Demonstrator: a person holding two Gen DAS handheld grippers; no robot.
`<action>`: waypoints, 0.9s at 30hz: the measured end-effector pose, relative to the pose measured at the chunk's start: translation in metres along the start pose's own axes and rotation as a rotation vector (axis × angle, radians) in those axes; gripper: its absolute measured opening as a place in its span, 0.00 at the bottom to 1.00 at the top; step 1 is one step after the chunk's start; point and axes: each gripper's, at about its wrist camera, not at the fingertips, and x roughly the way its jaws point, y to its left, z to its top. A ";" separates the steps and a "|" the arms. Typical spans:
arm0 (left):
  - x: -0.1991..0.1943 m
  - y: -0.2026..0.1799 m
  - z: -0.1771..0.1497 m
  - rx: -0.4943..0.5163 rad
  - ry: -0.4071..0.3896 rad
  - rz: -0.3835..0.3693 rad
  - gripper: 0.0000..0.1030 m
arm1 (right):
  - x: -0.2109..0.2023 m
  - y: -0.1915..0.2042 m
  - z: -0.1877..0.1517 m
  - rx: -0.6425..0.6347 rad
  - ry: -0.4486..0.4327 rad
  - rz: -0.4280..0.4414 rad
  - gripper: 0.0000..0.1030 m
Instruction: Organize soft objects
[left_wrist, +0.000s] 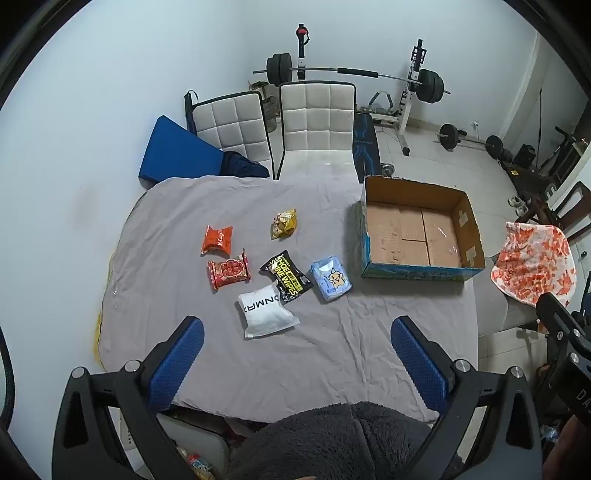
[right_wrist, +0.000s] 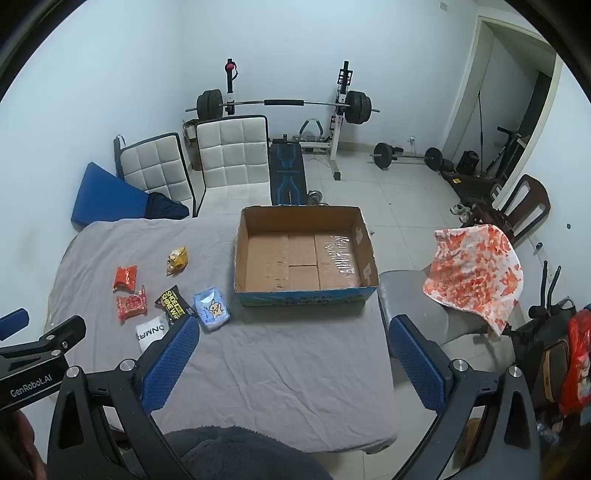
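Several soft packets lie on the grey-sheeted table (left_wrist: 258, 362): a white pouch (left_wrist: 266, 314), a black wipes packet (left_wrist: 286, 277), a light blue tissue pack (left_wrist: 331, 281), two red snack packets (left_wrist: 228, 273) (left_wrist: 218, 240) and a yellow snack bag (left_wrist: 283, 223). An open, empty cardboard box (left_wrist: 421, 229) stands to their right; in the right wrist view the box (right_wrist: 304, 258) is ahead. My left gripper (left_wrist: 297, 339) is open above the near table, just short of the white pouch. My right gripper (right_wrist: 293, 347) is open and empty above the table, in front of the box.
Two white padded chairs (left_wrist: 314, 122) stand behind the table, with a blue mat (left_wrist: 177, 151) to the left. A chair draped with an orange-patterned cloth (right_wrist: 476, 269) stands right of the table. Weight bench and barbells (right_wrist: 288, 107) fill the back of the room.
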 end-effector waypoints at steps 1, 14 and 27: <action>0.000 0.000 0.000 -0.002 -0.004 -0.005 1.00 | 0.000 0.000 0.000 0.005 0.003 0.008 1.00; 0.001 0.000 0.000 -0.007 -0.009 0.000 1.00 | -0.002 -0.006 0.000 0.010 -0.012 -0.018 1.00; -0.007 0.001 0.004 -0.011 -0.034 -0.008 1.00 | -0.005 -0.007 -0.001 0.020 -0.018 -0.024 1.00</action>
